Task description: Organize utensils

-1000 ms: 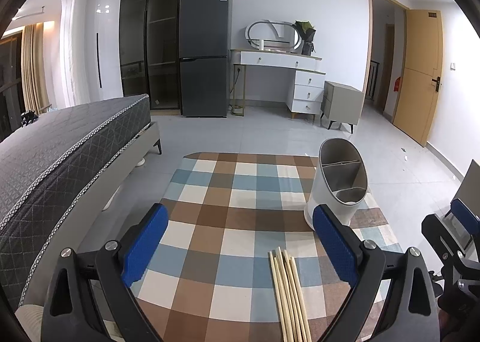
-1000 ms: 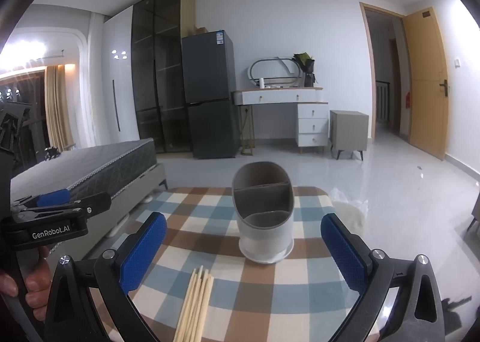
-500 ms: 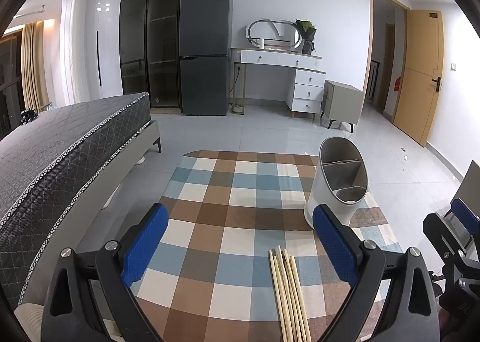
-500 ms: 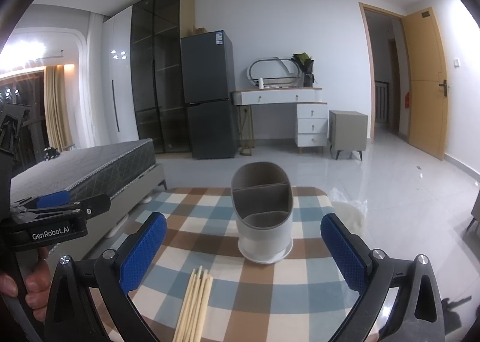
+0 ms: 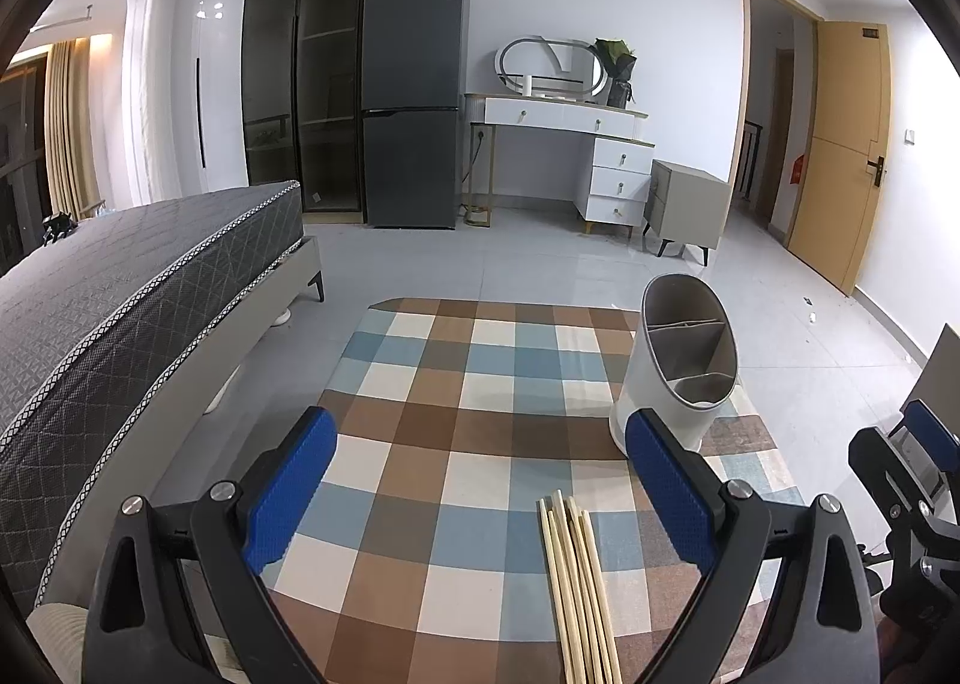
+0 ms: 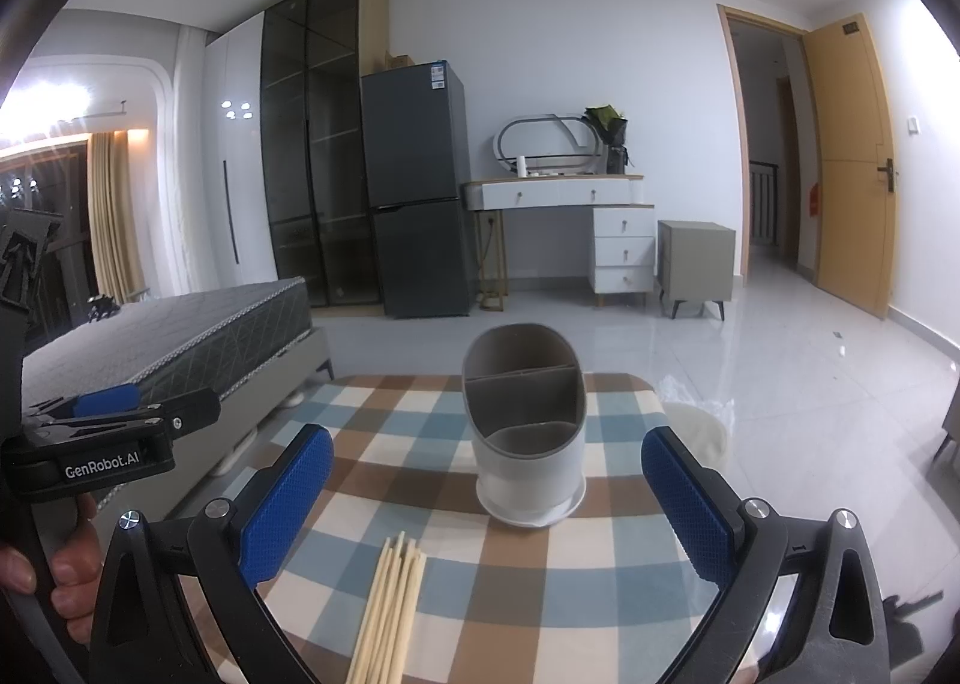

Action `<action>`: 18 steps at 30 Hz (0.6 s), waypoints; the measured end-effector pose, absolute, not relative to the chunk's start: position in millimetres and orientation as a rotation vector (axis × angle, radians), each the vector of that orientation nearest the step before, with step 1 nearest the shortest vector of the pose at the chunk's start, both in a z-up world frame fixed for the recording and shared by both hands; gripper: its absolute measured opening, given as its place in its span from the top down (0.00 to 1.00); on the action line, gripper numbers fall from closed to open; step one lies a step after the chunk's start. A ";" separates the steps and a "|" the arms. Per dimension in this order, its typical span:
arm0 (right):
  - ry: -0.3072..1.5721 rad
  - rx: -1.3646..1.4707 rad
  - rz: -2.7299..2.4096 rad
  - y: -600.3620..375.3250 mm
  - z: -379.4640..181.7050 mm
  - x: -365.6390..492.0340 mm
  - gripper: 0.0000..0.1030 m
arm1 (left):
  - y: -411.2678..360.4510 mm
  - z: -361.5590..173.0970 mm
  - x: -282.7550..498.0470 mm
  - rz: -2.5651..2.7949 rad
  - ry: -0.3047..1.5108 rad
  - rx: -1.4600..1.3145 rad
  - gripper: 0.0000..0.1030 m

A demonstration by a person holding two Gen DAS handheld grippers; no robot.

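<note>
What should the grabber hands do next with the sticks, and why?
Probably lower the right gripper onto the chopsticks. Both grippers are open and empty, the chopsticks lie flat on the checked cloth, and the utensil holder behind them looks empty.

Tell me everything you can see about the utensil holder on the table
The utensil holder is an oval tub, white outside and grey-brown inside, apparently plastic. Thin walls split it into compartments, at least three, all seemingly empty. Its rim slopes, higher at the back. It stands upright on a shallow white drip tray on the checked tablecloth. Nothing else touches it; the chopsticks lie apart, nearer the camera.
</note>
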State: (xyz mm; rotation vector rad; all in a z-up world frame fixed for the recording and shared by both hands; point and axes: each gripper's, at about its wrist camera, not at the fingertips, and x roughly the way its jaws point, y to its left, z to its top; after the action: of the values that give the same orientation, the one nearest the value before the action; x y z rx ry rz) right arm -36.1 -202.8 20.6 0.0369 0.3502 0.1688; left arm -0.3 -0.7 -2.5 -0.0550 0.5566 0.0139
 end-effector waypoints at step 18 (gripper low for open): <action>0.360 0.040 0.173 -204.0 18.0 -34.7 0.00 | 0.6 -7.2 1.5 0.020 0.571 -0.059 0.08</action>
State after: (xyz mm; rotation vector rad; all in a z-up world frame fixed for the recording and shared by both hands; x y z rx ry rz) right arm -34.7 -204.0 18.0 0.0400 0.3597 0.1726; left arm 1.5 0.6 -7.2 -0.0587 0.5714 0.0200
